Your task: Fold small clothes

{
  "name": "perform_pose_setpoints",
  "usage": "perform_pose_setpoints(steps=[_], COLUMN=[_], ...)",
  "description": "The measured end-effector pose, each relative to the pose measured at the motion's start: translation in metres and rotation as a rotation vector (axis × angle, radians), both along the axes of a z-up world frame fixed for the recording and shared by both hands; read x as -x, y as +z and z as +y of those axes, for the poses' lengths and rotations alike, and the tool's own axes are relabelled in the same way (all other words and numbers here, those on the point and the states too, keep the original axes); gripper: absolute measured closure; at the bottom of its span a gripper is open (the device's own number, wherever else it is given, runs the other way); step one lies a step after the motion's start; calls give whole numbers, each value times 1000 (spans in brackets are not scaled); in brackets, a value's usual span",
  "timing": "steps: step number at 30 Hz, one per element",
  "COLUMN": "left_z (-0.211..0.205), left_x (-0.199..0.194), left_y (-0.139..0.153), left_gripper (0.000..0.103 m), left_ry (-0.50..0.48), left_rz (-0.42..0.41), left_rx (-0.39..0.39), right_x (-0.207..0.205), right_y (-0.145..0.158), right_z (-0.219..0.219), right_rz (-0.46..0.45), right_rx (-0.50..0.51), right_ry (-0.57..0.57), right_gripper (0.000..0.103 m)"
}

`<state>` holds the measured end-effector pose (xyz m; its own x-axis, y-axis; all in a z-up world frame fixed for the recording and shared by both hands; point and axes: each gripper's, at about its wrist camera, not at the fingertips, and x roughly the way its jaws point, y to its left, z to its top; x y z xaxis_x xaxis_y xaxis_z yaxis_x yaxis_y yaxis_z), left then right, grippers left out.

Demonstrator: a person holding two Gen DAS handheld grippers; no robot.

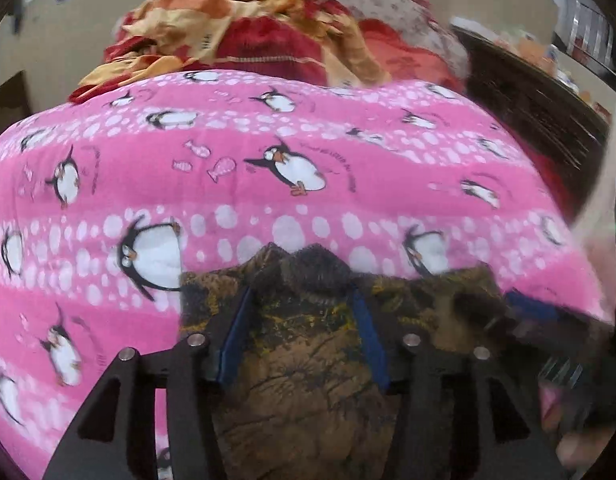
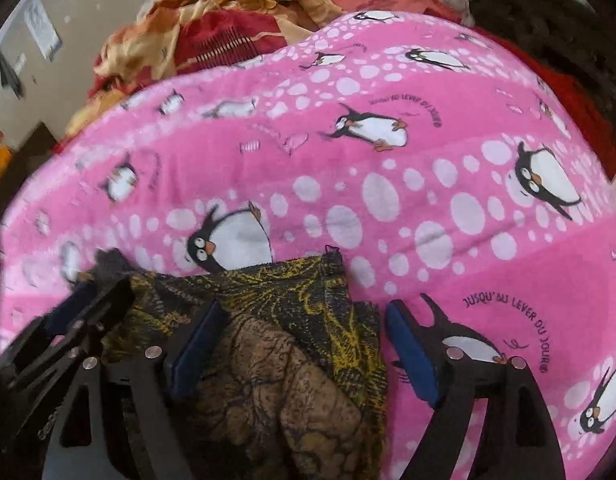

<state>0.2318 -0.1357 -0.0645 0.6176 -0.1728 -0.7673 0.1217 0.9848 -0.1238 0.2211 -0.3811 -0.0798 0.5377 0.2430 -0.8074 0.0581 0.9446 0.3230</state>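
Brown-and-yellow patterned garment rumpled on pink penguin blanket, left gripper jaws apart astride cloth, right gripper jaws wide apart.

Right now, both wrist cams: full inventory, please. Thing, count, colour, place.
small garment: one, brown and black with yellow print, near edge of the sheet, between both grippers' open fingers
penguin sheet: one, pink with white spots, covering the surface
crumpled cloth: one heap, red and orange, behind the sheet
papers on wall: a few, white, far left
left gripper: black, blue pads, open
right gripper: black, blue pads, open
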Motion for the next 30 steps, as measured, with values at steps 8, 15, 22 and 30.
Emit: perform_pose_setpoints(steps=[8,15,22,30], left_z=[52,43,43,46], left_x=[87,105,94,81], left_y=[-1,-37,-37,-38], left_gripper=[16,11,4,2], left_ry=[-152,-217,-230,-209], left_rz=[44,80,90,117], left_rx=[156,213,266,359], right_x=[59,58,38,31], right_y=[-7,-34,-35,-51], right_z=[-80,-40,-13,-21], right_rz=[-14,22,42,-5], right_rx=[-498,-538,-585,-567], right_ry=[145,374,457,382], right_gripper=[2,2,2,44])
